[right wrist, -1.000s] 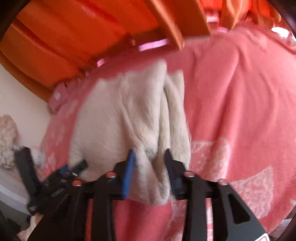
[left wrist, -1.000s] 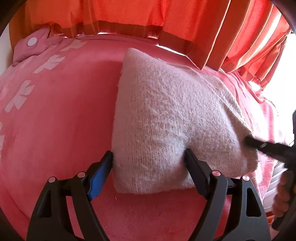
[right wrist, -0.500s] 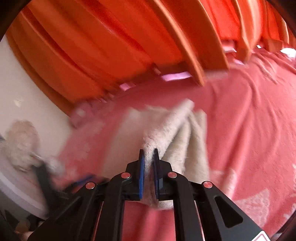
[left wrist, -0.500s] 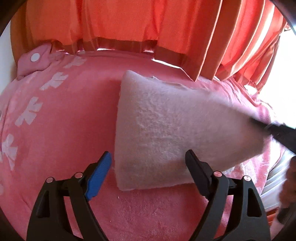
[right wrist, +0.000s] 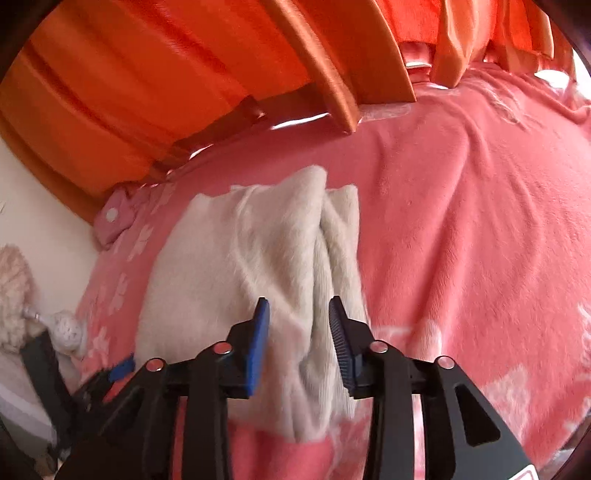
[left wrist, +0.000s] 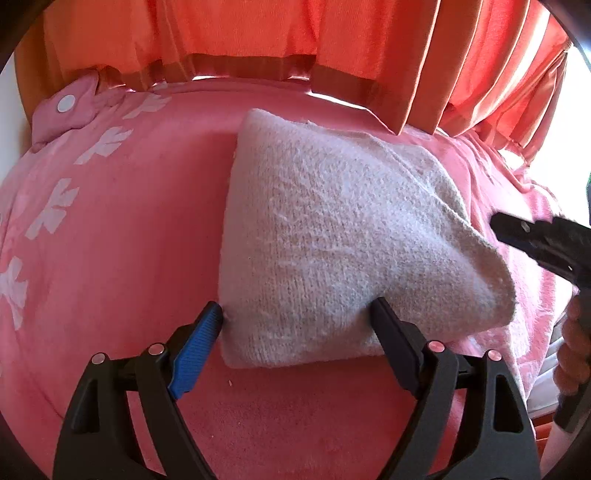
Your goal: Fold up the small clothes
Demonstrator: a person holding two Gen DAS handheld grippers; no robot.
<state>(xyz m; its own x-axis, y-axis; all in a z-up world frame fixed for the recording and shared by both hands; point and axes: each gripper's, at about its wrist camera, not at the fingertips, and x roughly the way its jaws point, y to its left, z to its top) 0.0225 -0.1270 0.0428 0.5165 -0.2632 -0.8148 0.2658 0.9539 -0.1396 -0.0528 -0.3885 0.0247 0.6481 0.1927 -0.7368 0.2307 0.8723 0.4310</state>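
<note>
A cream knitted garment [left wrist: 351, 240] lies folded on a pink blanket [left wrist: 129, 240]. My left gripper [left wrist: 295, 325] stands wide open astride the garment's near left corner, with the blue pad at the cloth's edge and the black finger resting on top. In the right wrist view the garment [right wrist: 240, 266] shows loose folds along its right side. My right gripper [right wrist: 299, 321] is opening, with a ridge of the cloth lying slack between its pads. From the left wrist view, one of its fingers [left wrist: 524, 232] sits just off the garment's right corner.
Orange curtains [left wrist: 258, 33] hang along the far edge of the blanket. A pink cushion with a white button [left wrist: 66, 110] lies at the far left. A hand [left wrist: 572, 350] shows at the right edge. A fluffy cream object [right wrist: 11, 295] sits by the wall.
Half a second ago the right gripper was shut on the garment's right edge and held it up. It has since let go and the cloth has sunk back. The left gripper stayed put.
</note>
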